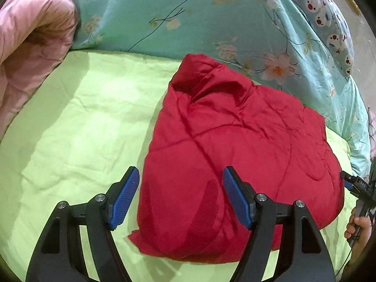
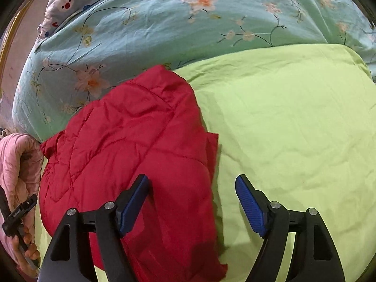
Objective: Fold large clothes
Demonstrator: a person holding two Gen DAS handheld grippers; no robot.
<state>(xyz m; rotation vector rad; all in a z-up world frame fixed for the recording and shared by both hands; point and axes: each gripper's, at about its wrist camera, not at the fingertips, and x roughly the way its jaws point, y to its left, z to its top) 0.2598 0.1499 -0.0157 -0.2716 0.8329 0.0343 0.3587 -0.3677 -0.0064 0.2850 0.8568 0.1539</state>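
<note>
A red quilted jacket [image 1: 235, 155] lies folded into a thick bundle on the lime-green sheet [image 1: 70, 129]. My left gripper [image 1: 181, 188] is open and empty, held above the bundle's near left edge. The jacket also shows in the right wrist view [image 2: 131, 159]. My right gripper [image 2: 191, 197] is open and empty, above the bundle's near right edge, with one finger over the red cloth and the other over the green sheet [image 2: 293, 129]. The right gripper's tip and the hand holding it show at the left wrist view's right edge [image 1: 357, 188].
A teal floral quilt [image 1: 188, 18] is heaped behind the jacket and shows in the right wrist view [image 2: 164, 28] too. A pink garment [image 1: 30, 37] lies at far left. A pillow with a cartoon print [image 1: 329, 21] sits at the back right.
</note>
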